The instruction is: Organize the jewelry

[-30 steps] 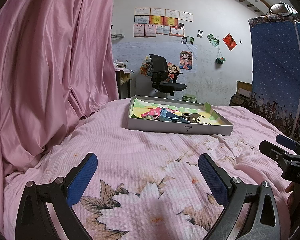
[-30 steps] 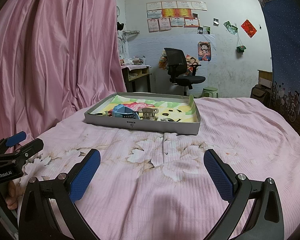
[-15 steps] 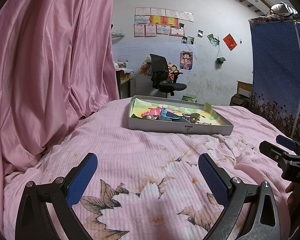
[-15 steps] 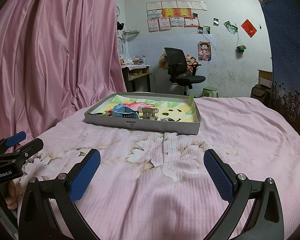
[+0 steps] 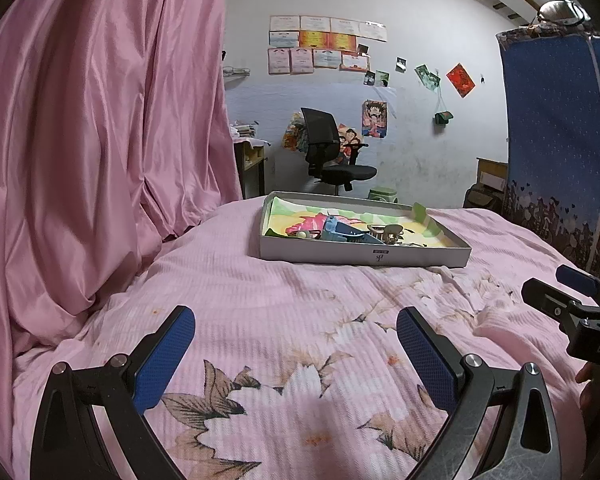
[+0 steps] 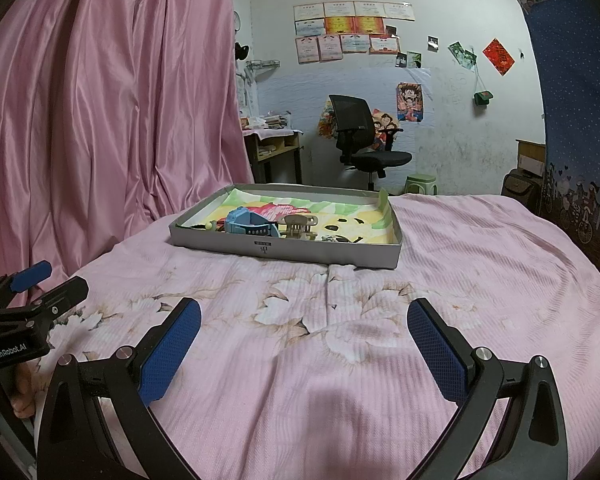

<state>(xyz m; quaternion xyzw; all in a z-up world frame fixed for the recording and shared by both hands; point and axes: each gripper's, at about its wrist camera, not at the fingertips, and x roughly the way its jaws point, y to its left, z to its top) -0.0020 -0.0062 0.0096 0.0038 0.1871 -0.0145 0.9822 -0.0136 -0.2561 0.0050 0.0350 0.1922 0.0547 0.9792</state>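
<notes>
Nothing has changed in the last second: the left gripper and the right gripper both stay spread apart and empty at the bottom of their frames, while the jewelry lies in the tray at frame centre, so the stage cannot be judged.

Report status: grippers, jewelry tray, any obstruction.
Left gripper open, empty. Right gripper open, empty. Grey tray on the bed ahead, holding blue watch and beige hair claw. Path unobstructed.
</notes>
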